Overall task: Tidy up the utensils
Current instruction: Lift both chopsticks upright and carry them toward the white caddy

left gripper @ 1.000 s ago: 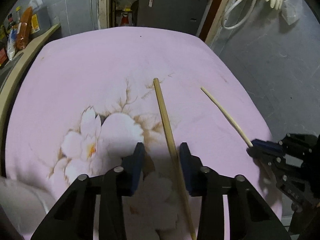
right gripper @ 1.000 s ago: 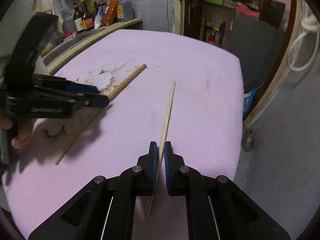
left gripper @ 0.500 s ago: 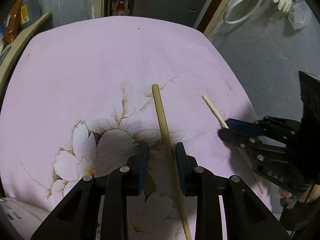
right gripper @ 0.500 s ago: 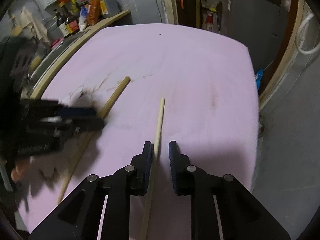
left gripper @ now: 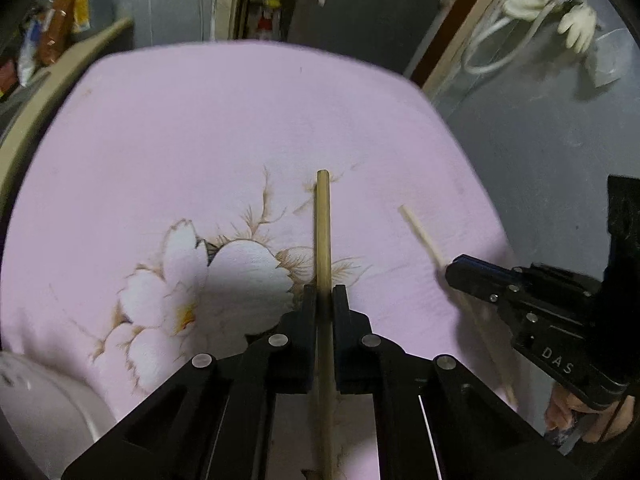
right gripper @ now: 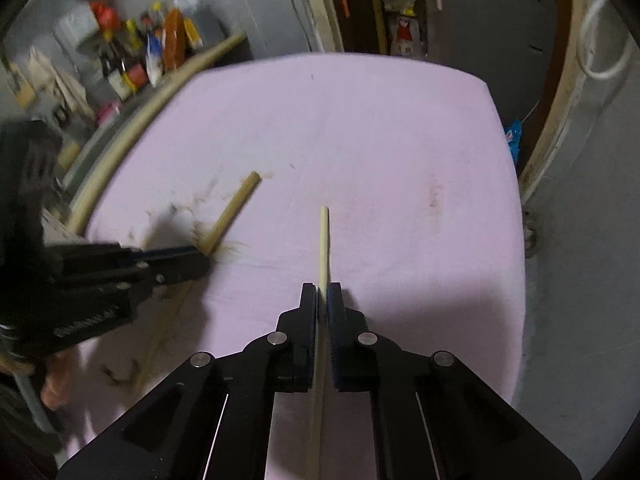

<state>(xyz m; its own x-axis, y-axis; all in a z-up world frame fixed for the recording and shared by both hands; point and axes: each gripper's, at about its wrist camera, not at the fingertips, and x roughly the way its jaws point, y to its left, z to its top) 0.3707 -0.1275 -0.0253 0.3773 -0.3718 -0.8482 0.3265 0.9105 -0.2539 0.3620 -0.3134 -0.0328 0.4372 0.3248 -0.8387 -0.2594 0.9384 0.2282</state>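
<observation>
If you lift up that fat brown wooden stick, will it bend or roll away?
The thick brown wooden stick probably stays stiff: it juts dead straight from the shut left gripper. It looks round, so it might roll if dropped, though the soft pink flowered cloth should slow it. It seems light, held by a narrow pinch.

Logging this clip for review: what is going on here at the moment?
A person holds a tool in each hand over a pink flowered cloth. The left tool has just closed on the thicker wooden stick; the right tool is shut on the thinner, paler stick. Both sticks point away from the person.
</observation>
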